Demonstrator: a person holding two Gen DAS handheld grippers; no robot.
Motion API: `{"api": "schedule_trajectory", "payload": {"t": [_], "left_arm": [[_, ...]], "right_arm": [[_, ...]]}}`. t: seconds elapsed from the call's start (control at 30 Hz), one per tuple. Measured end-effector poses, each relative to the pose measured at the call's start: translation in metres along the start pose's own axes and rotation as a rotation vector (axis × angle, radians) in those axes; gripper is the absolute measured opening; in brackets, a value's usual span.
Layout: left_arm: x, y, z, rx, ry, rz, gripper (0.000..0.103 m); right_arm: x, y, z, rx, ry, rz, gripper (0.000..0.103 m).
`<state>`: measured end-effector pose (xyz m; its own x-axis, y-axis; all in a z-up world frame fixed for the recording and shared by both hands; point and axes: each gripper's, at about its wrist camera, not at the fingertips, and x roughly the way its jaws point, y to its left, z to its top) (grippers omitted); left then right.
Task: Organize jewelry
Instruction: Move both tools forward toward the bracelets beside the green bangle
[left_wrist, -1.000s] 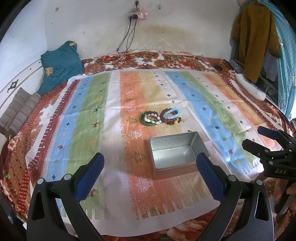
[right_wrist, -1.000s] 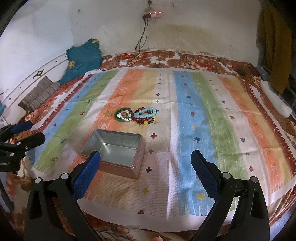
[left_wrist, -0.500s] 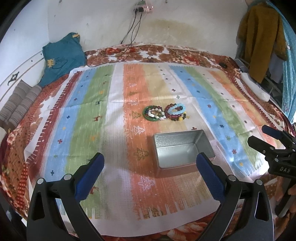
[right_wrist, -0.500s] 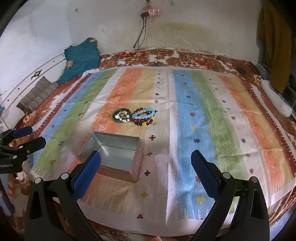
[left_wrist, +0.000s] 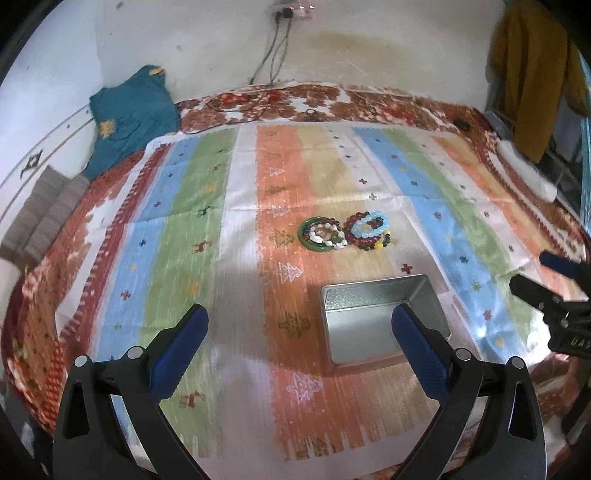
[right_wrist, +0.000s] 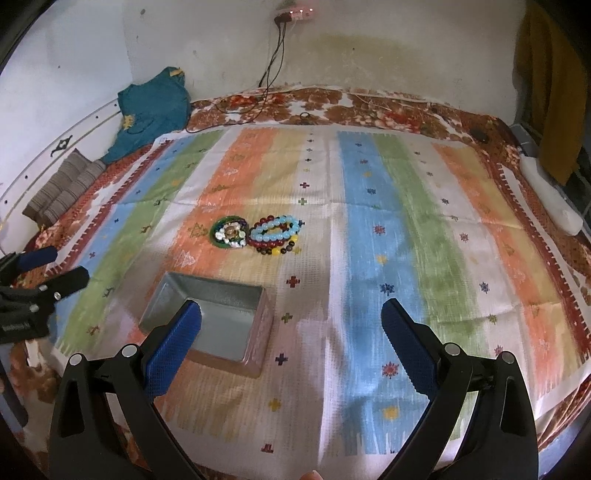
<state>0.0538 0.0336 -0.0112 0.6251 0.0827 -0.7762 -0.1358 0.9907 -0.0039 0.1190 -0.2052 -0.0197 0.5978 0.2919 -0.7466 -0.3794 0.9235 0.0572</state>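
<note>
A small heap of bead bracelets (left_wrist: 345, 233) (right_wrist: 258, 234) lies mid-cloth: a green bangle with pale beads on the left, light blue, dark red and mixed beads on the right. Nearer to me stands an empty rectangular metal tin (left_wrist: 384, 317) (right_wrist: 212, 319). My left gripper (left_wrist: 299, 339) hovers open over the cloth in front of the tin, nothing between its blue pads. My right gripper (right_wrist: 291, 336) is open too, just right of the tin. Each gripper shows at the edge of the other's view, the right gripper (left_wrist: 554, 288) and the left gripper (right_wrist: 40, 273).
A striped cloth (left_wrist: 207, 229) covers a floral bed (right_wrist: 369, 107) against a white wall. A teal garment (left_wrist: 129, 114) and folded grey cloth (left_wrist: 40, 206) lie at the left, a white power strip (right_wrist: 550, 199) and hanging clothes (left_wrist: 532, 70) at the right. Cables run from a wall socket (right_wrist: 295, 14).
Both grippers have moved forward a little toward the tin and bracelets, which look larger and lower in the views. Both stay open. The objects have not moved.
</note>
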Motion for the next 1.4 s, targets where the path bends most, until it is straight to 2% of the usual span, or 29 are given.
{"api": "schedule_trajectory", "payload": {"t": [0.57,0.7,1.23,1.4], "left_arm": [[0.028,0.007,0.026,-0.063,0.04,0.003,0.098],[0.034,0.007,0.03,-0.065,0.052,0.008,0.098],[0.064,0.013,0.046,-0.065,0.095,0.022,0.097],[0.075,0.011,0.05,-0.054,0.109,0.026,0.097]], "right_arm": [[0.026,-0.001,0.024,0.018,0.035,0.004,0.099],[0.033,-0.003,0.028,0.026,0.057,0.028,0.099],[0.059,-0.002,0.042,0.019,0.095,-0.006,0.099],[0.066,-0.002,0.046,0.026,0.105,0.01,0.099]]}}
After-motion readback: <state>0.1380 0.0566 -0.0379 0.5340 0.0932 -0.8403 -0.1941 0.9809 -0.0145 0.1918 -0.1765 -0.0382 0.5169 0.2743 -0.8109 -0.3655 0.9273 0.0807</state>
